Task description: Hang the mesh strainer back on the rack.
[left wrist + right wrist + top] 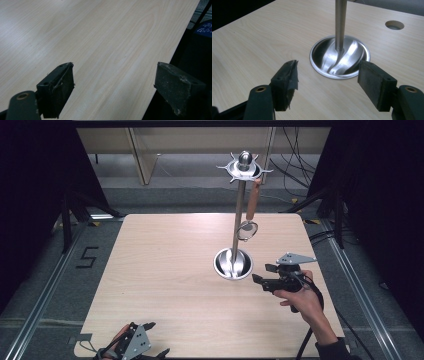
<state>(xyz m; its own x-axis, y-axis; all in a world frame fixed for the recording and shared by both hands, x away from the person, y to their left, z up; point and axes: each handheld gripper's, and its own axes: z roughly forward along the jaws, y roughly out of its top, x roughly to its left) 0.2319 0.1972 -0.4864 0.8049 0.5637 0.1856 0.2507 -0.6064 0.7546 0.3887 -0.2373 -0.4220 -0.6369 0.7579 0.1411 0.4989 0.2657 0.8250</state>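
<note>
A steel utensil stand (pixel 239 210) rises from a round dished base (pixel 233 263) (pixel 340 58) on the wooden table (pixel 170 270). From a hook on its top ring (pixel 244 168) hangs a small strainer (pixel 247 230) with a wooden handle (pixel 253 200). My right gripper (pixel 263 275) (pixel 328 75) is open just right of the base, pointing at it, nothing between its jaws. My left gripper (pixel 152 340) (pixel 113 86) rests open at the table's near left edge, its jaws apart over bare wood.
A round cable hole (pixel 394 25) in the tabletop lies beyond the base in the right gripper view. Dark curtains, rails and cables surround the table. The table's edge (pixel 175 55) runs close beside the left gripper.
</note>
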